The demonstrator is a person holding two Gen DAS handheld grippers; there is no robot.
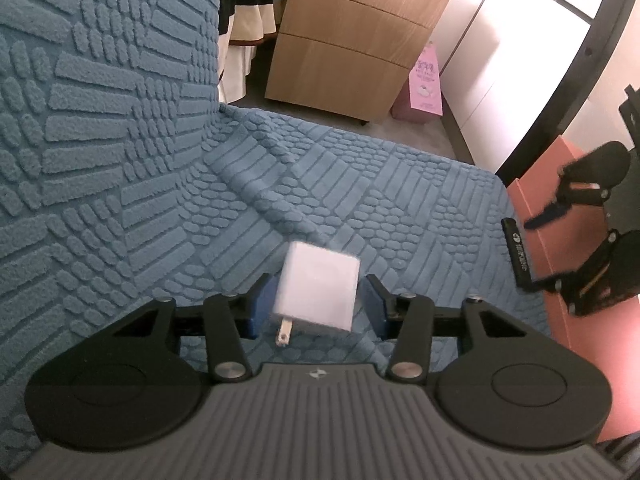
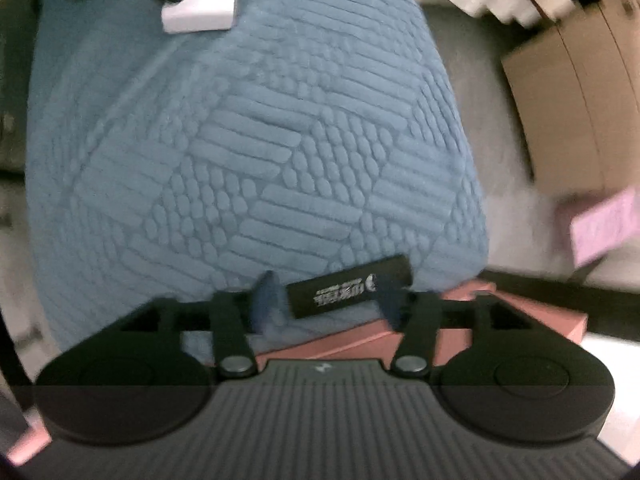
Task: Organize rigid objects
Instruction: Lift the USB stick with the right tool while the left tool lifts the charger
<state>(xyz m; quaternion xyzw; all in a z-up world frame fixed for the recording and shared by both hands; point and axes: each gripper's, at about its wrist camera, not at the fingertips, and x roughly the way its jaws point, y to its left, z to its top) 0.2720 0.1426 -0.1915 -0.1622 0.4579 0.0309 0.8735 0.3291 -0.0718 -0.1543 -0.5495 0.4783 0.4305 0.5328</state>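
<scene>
A white plug-in charger [image 1: 318,288] with metal prongs lies on the blue textured cover [image 1: 360,184], between the blue pads of my left gripper [image 1: 316,306]. The jaws stand a little wider than the charger and look open around it. It also shows in the right wrist view [image 2: 202,0], far left. A black stick with white lettering [image 2: 350,286] sits between the pads of my right gripper [image 2: 328,298], at the cover's edge above a pink box [image 2: 360,344]. The jaws touch its ends. In the left wrist view the stick [image 1: 518,254] and the right gripper [image 1: 538,252] are at the right.
The blue cover [image 2: 260,140] drapes a seat and its raised back [image 1: 100,80]. A wooden drawer cabinet [image 1: 356,40] and a pink carton [image 1: 424,80] stand on the grey floor beyond. The pink box [image 1: 540,216] lies by the cover's right edge.
</scene>
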